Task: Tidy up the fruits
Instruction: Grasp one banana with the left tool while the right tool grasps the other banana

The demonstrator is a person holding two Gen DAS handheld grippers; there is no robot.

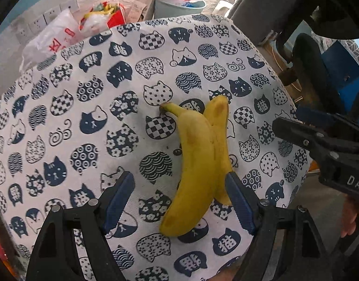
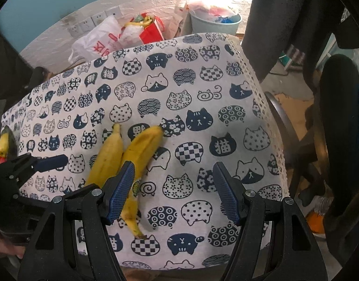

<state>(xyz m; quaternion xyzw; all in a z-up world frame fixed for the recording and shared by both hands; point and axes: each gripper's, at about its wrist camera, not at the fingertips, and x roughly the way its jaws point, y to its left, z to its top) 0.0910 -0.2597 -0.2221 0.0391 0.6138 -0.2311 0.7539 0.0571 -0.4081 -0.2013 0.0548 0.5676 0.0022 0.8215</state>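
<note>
Left gripper [image 1: 179,201] jaws apart, straddling the near ends of two bananas [image 1: 198,159], pads not pressing. Right gripper [image 2: 173,192] likewise apart, empty, just beside them. Bananas side by side mid tablecloth [image 1: 85,93]. Approach step, apparently; next: lower, close on one.

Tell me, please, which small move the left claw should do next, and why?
Probably lower the left claw a little more and close it on the two bananas. They lie side by side, touching, on the cat-print tablecloth, already between its open fingers, which do not yet press them.
</note>
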